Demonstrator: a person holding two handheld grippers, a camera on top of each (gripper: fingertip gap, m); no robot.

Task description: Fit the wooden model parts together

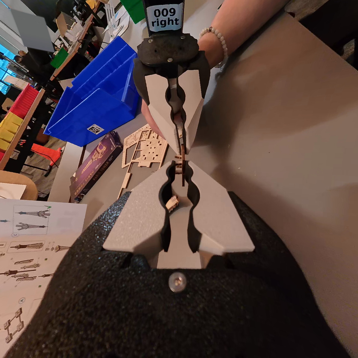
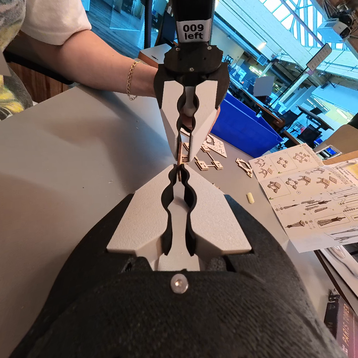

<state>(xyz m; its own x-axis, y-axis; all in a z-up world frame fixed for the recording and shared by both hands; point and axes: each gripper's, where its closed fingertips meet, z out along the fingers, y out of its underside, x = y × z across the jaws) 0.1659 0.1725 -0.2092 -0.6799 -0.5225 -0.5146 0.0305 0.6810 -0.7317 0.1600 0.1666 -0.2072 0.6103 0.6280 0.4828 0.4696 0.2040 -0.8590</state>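
Observation:
My two grippers meet tip to tip above the grey table. My left gripper is shut on a small thin wooden part seen edge-on, with short tabs sticking out to its left. It also shows in the right wrist view, holding a pale wooden part. My right gripper is shut on a thin dark-edged wooden part. It shows in the left wrist view too. The two parts touch or overlap between the tips; how they join is hidden.
A blue bin stands behind. A purple model box and a punched wooden sheet lie by it. Loose wooden frame parts, a small pale cylinder and an instruction sheet lie on the table. The person's arms reach in. The tips of both grippers are at nearly the same place.

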